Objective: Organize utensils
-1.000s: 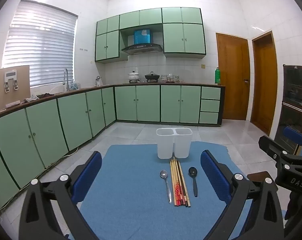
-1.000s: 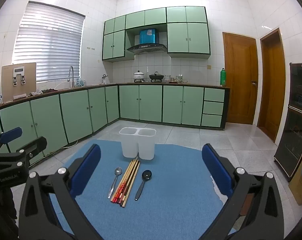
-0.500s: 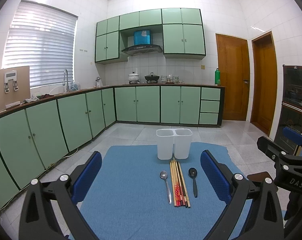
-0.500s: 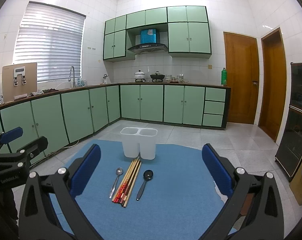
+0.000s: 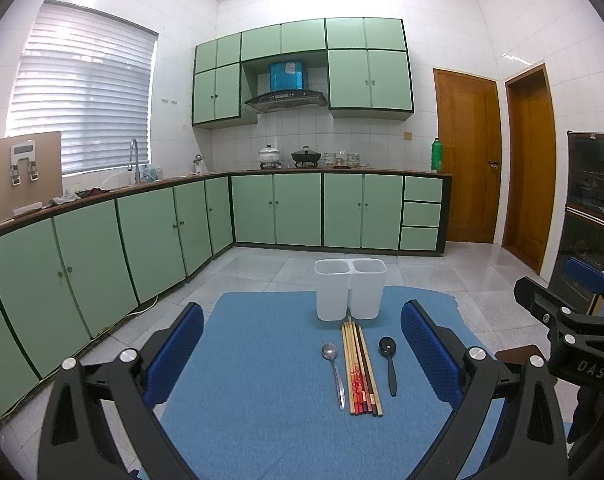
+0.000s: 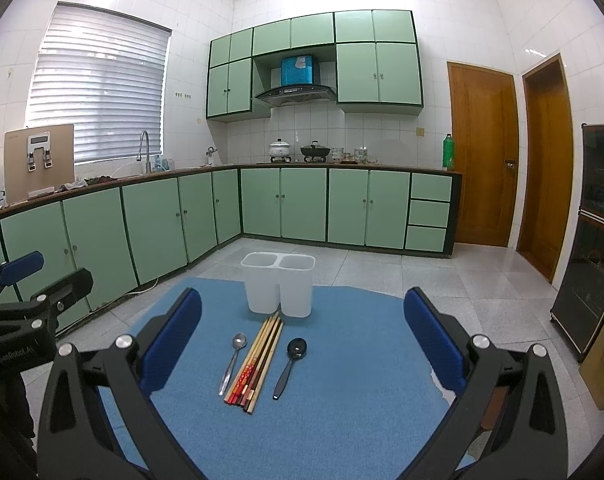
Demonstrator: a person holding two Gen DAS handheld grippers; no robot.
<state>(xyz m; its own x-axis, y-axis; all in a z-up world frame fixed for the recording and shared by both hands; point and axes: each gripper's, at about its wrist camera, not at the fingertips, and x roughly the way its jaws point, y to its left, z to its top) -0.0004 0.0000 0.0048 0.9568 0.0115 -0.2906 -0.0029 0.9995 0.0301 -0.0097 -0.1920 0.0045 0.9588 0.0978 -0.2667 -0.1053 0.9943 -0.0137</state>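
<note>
Both tongs [image 5: 302, 344] [image 6: 302, 340] gape empty; I'd pinch the thin, stiff, slippery chopsticks [image 5: 360, 364] mid-length, near the holder [image 5: 350, 294].

Two spoons on the blue mat [image 5: 262, 360]: one silver spoon [image 5: 333, 364] and one black spoon [image 5: 388, 360]. One bundle of chopsticks [image 5: 360, 368] between them, individual sticks too tightly packed for a sure count. One white holder [image 5: 350, 288] with two compartments. Two claws: left claw [image 5: 302, 356] and right claw [image 6: 302, 344]. Farther back, two wooden doors [image 5: 466, 156], one green bottle [image 5: 437, 155], two pots [image 5: 269, 156] on the stove.
</note>
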